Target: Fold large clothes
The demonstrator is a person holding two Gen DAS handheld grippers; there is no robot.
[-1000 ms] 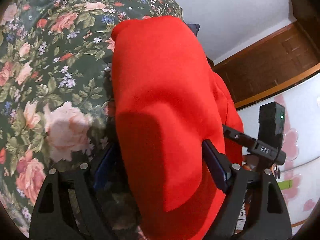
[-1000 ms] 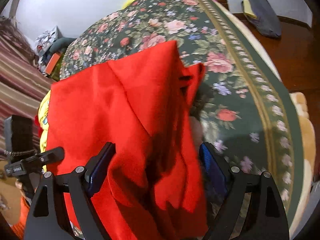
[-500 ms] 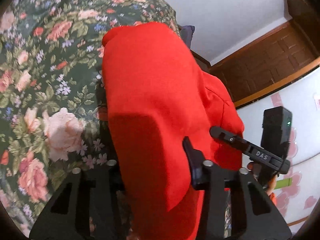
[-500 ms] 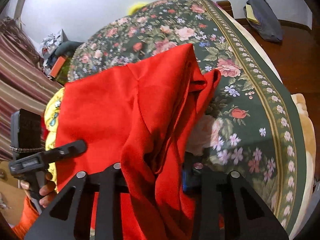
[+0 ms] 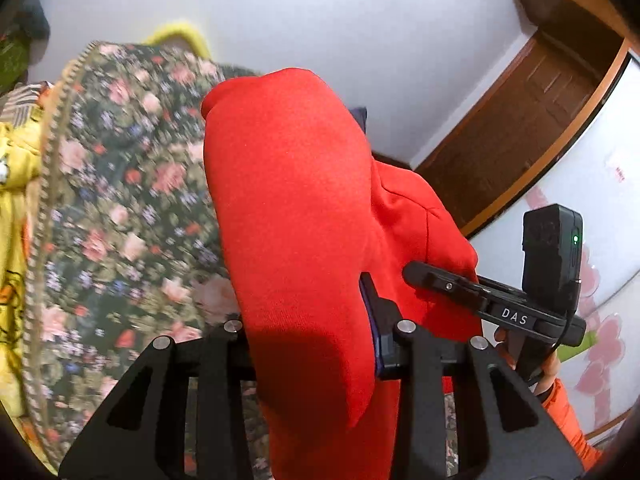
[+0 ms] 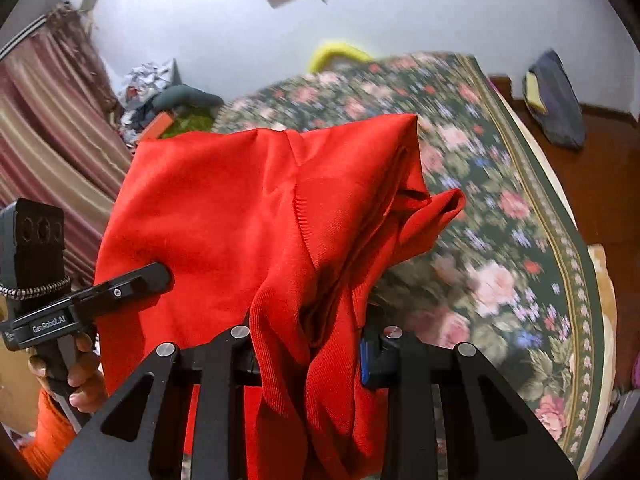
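A large red garment (image 5: 292,208) hangs bunched between both grippers above a floral bedspread (image 5: 120,216). My left gripper (image 5: 308,332) is shut on a thick fold of the red cloth, which drapes over its jaws and hides the fingertips. My right gripper (image 6: 308,344) is shut on another bunched edge of the same garment (image 6: 248,208). The right gripper also shows at the right of the left wrist view (image 5: 480,300). The left gripper also shows at the left of the right wrist view (image 6: 100,296). The cloth is lifted off the bed.
The floral bedspread (image 6: 500,240) has a patterned border near its right edge. Yellow fabric (image 5: 12,184) lies at the bed's left side. A dark bag (image 6: 556,100) sits on the wooden floor. A striped curtain (image 6: 44,128) and a clothes pile (image 6: 160,92) stand beyond the bed.
Both grippers closed on the red garment and lifted it up off the bed. The views tilted upward, showing more wall.
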